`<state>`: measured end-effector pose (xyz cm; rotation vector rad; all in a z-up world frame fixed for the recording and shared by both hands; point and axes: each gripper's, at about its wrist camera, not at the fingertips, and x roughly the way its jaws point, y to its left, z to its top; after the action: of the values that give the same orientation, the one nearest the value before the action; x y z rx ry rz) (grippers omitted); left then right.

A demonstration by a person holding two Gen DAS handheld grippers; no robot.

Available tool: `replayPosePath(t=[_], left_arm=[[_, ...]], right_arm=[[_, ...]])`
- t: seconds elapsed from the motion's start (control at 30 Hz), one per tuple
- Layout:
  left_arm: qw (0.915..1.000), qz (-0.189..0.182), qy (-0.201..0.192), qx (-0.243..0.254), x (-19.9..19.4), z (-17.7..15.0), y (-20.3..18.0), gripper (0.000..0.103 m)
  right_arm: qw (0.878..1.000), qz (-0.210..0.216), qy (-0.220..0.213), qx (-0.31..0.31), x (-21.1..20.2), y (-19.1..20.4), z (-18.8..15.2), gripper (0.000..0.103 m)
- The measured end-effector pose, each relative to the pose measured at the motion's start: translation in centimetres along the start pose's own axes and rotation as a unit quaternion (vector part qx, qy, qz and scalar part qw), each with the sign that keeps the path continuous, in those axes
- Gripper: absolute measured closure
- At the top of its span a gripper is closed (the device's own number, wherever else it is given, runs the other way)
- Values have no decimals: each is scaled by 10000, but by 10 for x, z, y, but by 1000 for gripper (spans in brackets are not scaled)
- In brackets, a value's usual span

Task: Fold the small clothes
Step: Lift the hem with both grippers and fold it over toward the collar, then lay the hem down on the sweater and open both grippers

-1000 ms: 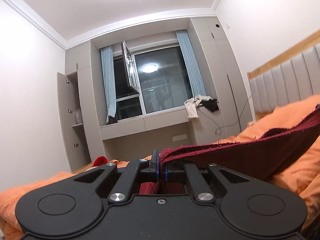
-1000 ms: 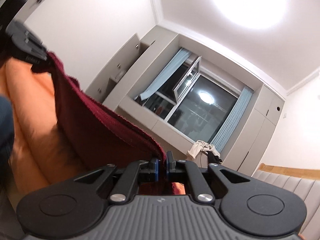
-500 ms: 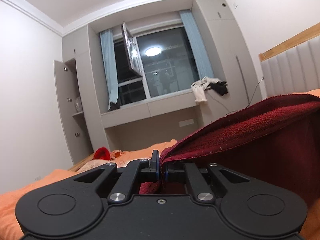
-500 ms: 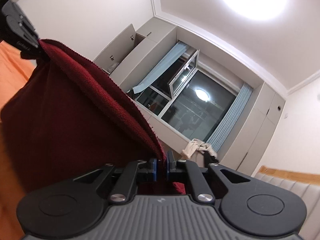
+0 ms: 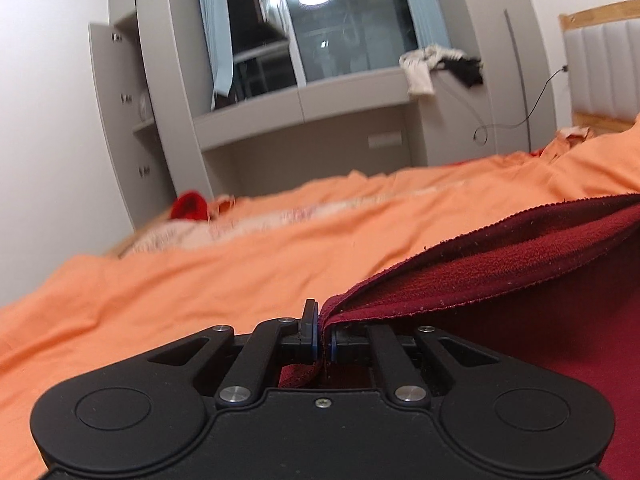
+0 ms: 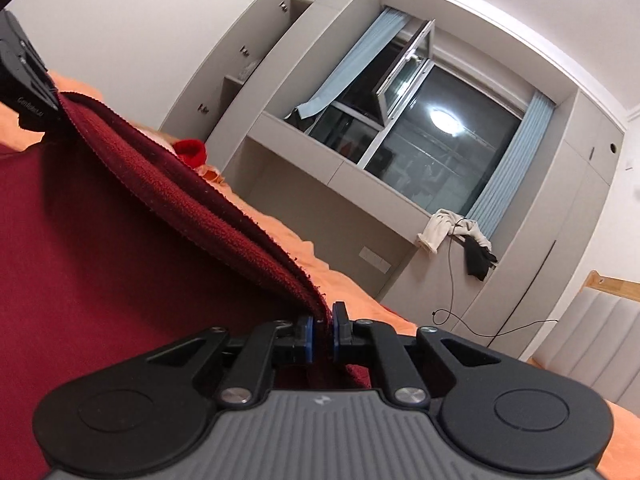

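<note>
Between our left gripper's [image 5: 323, 346] closed pads sits one corner of the dark red garment [image 5: 500, 280], and our right gripper [image 6: 322, 338] is likewise clamped on the matching corner, so we hold the hem by both ends. Held this way the edge runs straight between the two grippers, which should let the fold land square. From the right wrist view the left gripper [image 6: 28, 80] shows at the far left end of that edge. Below it the rest of the garment spreads over the orange bedding [image 5: 200, 272]. Farther off lie a small bright red item [image 5: 190, 206] on the bed, the window [image 6: 420, 148] and clothes [image 6: 456, 236] on the ledge.
</note>
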<state>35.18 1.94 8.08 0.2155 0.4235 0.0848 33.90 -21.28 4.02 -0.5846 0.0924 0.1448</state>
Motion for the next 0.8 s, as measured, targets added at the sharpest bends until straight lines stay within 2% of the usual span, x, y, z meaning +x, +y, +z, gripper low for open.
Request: replayPosePath(t=[0.13,0.23,0.27,0.3,0.33,0.37,0.4,0.47,0.5,0.57,0.63,0.8], left_arm=[[9985,-156,404,-338,29,-13,14,95],[9960,-268,730,-449,43,-22,17,88],[9952,-293,793,-489,47,-25,19,85],[9945,-314,843,-531,49,-28,21,84],[9940,-341,873,-566,51,-30,21,78],[9935,-344,898,-613,51,-33,23,66],[9931,-345,900,-662,52,-35,26,60],[9927,-442,847,-742,49,-38,27,41],[9926,-494,801,-764,47,-39,29,37],[9937,-400,705,-776,41,-41,28,14],[9943,-243,641,-818,36,-41,32,9],[9905,-2,571,-1252,31,-38,51,8]], right_arm=[[9998,77,188,-92,23,14,-10,93],[9991,71,402,-80,33,19,-18,77],[9989,57,461,-37,34,22,-21,62],[9986,46,524,-1,35,24,-24,41],[9983,25,580,39,36,25,-26,32],[9982,-16,593,67,36,25,-28,20],[9982,-54,593,67,36,26,-30,14],[9982,-108,593,16,35,29,-31,10],[9981,-149,592,-25,34,30,-31,6],[9978,-275,594,-120,32,34,-31,0],[9971,-356,643,-176,33,37,-33,0],[9938,-398,1036,89,45,29,-36,0]])
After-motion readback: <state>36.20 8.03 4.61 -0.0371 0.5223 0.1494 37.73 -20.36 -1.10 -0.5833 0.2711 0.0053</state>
